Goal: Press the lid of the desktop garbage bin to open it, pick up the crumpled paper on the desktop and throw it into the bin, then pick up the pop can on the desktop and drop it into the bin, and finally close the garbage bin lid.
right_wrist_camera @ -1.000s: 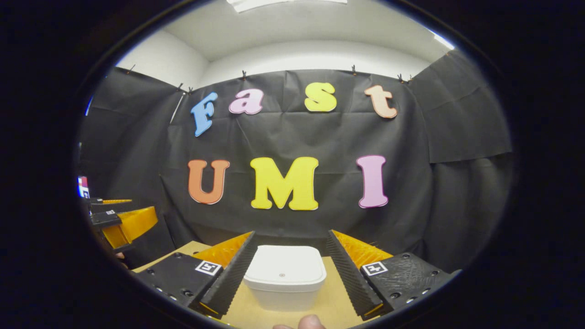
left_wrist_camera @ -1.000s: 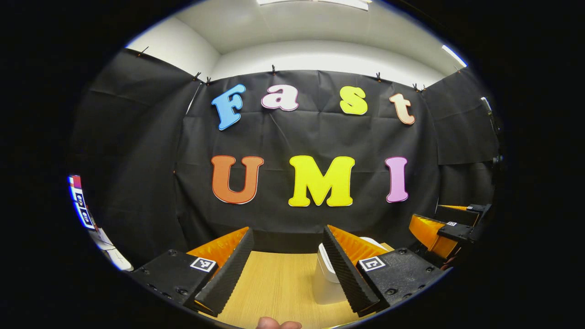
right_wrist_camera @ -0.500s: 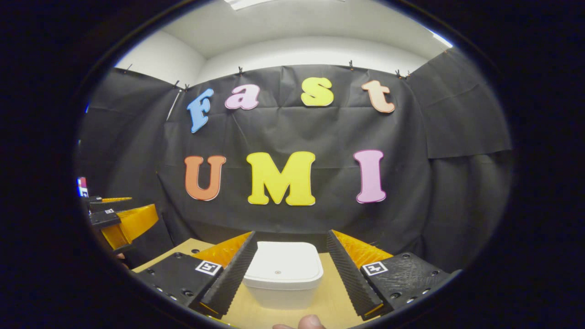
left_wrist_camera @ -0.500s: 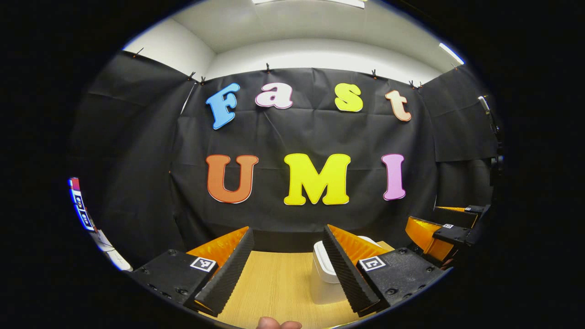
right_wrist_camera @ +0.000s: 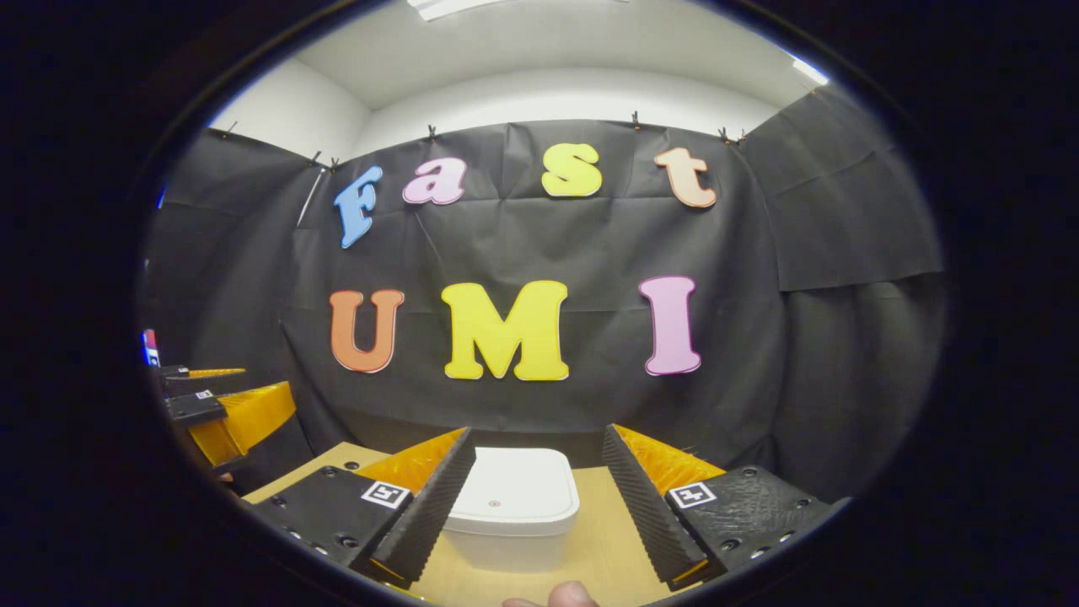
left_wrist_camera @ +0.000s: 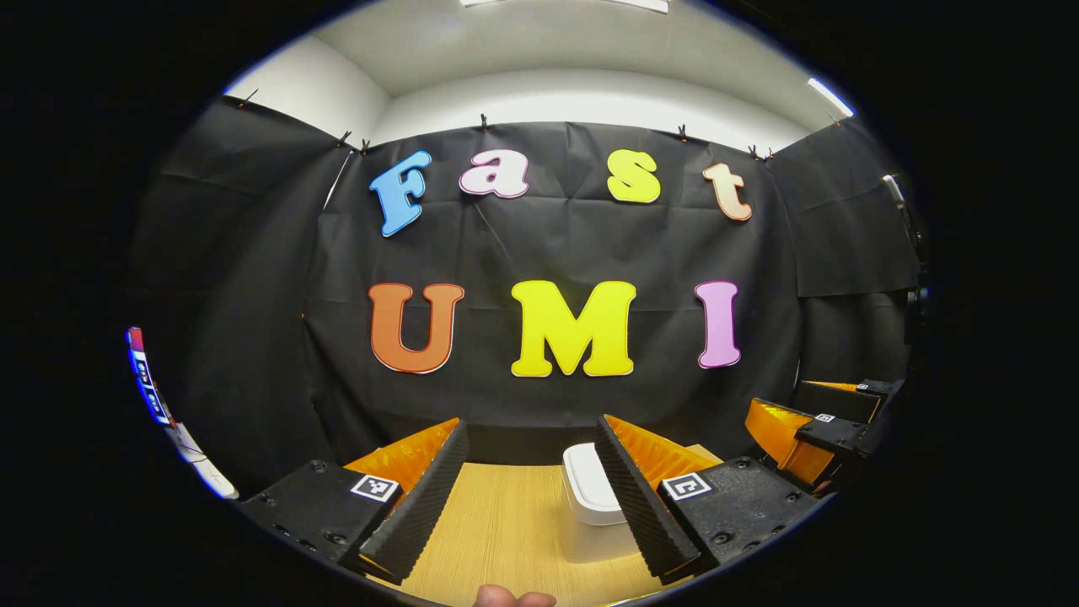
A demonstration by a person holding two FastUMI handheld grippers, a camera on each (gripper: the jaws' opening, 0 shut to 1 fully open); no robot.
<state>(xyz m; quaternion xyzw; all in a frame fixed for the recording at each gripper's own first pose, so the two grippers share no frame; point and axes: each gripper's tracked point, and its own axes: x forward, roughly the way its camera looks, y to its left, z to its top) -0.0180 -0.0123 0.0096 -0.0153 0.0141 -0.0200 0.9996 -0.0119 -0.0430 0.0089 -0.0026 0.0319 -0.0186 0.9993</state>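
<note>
A white desktop garbage bin (right_wrist_camera: 506, 514) with its lid down stands on the wooden table (right_wrist_camera: 603, 548), ahead of my right gripper (right_wrist_camera: 533, 514) and between its fingers in the right gripper view. That gripper is open and holds nothing. In the left gripper view the same bin (left_wrist_camera: 590, 510) sits partly behind the right-hand finger of my left gripper (left_wrist_camera: 533, 506), which is also open with bare table (left_wrist_camera: 506, 531) between its fingers. The right gripper (left_wrist_camera: 813, 434) shows at the far right of the left gripper view, and the left gripper (right_wrist_camera: 223, 413) at the far left of the right gripper view.
The black cloth wall closes off the table's far edge just behind the bin. A fingertip (right_wrist_camera: 569, 595) shows at the bottom of each view. A bright screen (left_wrist_camera: 147, 384) sits at the far left edge.
Both views have swung slightly to the right, so the bin has drifted leftward between the fingers. Both grippers stay open.
</note>
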